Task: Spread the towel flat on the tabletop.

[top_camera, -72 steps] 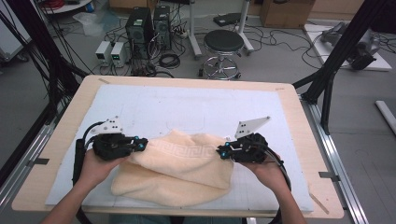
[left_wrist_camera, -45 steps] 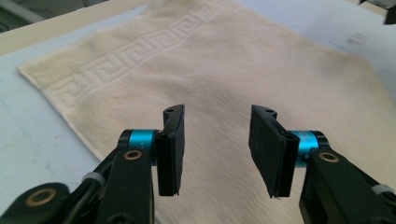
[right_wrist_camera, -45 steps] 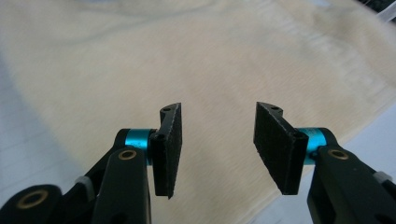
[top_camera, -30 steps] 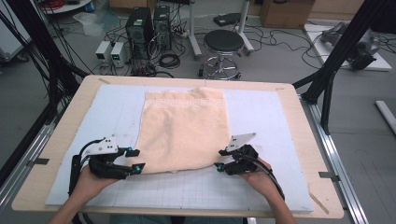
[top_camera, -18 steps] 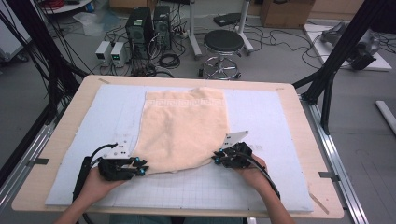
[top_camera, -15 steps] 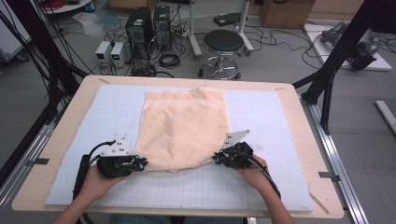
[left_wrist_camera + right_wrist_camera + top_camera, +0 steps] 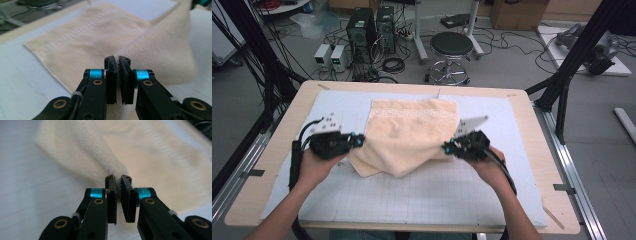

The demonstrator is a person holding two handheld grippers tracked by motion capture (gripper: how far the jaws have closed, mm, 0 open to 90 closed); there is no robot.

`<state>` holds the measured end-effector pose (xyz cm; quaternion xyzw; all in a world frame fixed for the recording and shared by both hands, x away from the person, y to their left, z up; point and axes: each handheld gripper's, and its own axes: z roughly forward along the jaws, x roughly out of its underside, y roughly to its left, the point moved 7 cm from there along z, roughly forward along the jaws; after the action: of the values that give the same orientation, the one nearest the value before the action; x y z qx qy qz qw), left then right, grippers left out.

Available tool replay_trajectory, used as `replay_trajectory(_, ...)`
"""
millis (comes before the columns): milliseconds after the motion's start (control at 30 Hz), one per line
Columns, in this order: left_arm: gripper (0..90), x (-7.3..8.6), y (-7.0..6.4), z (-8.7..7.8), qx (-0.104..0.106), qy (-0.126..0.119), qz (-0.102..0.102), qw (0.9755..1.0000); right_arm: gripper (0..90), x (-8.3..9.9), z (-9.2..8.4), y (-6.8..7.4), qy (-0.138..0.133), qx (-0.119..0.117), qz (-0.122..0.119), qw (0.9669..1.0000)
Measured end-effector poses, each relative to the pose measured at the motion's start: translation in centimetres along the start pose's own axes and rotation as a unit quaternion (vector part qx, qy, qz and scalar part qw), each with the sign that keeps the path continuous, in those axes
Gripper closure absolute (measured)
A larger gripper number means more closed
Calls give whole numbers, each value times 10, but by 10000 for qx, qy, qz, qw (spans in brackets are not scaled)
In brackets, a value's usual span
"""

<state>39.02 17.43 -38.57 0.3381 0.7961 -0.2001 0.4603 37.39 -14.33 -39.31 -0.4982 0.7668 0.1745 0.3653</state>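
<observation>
Now the left gripper point(image 7: 357, 140) and the right gripper point(image 7: 449, 146) are each clamped on a near corner of the cream towel point(image 7: 409, 132), lifting its near edge off the white gridded mat point(image 7: 422, 192); its far half lies flat on the mat

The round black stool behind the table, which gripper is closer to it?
Right. The right gripper holds the towel almost straight below the stool; the left gripper holds it farther off to the side.
</observation>
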Motion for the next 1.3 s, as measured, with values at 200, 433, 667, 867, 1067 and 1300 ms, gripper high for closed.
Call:
replay_trajectory(200,641,-20,32,31,-303,37,-552,9980,673,-30,22,-68,-115,584,610,9964)
replay_trajectory(433,579,22,-4,12,198,141,-146,9996,627,-4,27,-24,-196,61,130,9997)
replay_trajectory(667,560,70,-42,30,764,677,61,9948,561,25,58,-1,255,4,-61,9997)
replay_trajectory(867,671,82,-47,48,612,939,330,9932,674,28,94,-6,562,105,-182,9982)
replay_trajectory(1067,864,75,-41,36,532,796,197,9952,839,22,82,-8,358,-48,-2,9993)
replay_trajectory(1300,867,30,-31,-10,358,96,209,9991,845,5,31,-5,-6,67,-79,9999)
